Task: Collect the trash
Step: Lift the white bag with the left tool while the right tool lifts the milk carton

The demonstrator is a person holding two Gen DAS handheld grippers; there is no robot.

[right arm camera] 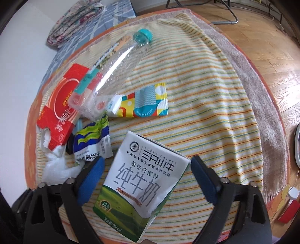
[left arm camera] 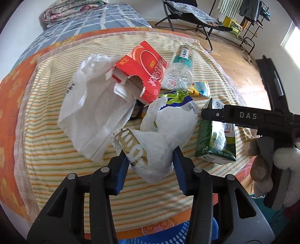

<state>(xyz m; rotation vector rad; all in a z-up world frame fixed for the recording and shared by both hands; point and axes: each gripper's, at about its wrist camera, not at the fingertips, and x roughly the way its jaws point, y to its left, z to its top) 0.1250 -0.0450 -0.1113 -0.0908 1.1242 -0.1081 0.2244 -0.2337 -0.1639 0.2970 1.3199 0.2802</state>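
Trash lies on a striped towel point(left arm camera: 46, 120). In the left wrist view my left gripper point(left arm camera: 150, 157) has its blue pads on either side of a crumpled white wrapper with gold print point(left arm camera: 148, 148), touching it. A white plastic bag point(left arm camera: 91, 110), a torn red box point(left arm camera: 142, 69), a clear bottle point(left arm camera: 180, 69), a blue-green snack packet point(left arm camera: 178, 101) and a colourful wrapper point(left arm camera: 200, 88) lie beyond. My right gripper point(right arm camera: 146, 169) is open around a green-white milk carton point(right arm camera: 142, 184), which lies between the pads; the carton also shows in the left wrist view point(left arm camera: 215, 138).
The towel covers an orange-patterned surface point(left arm camera: 11, 90). A bed with a folded quilt point(left arm camera: 75, 11) is behind. A folding chair point(left arm camera: 189, 16) and a clothes rack point(left arm camera: 249, 22) stand on the wood floor at the right. A blue basket point(left arm camera: 165, 236) is below my left gripper.
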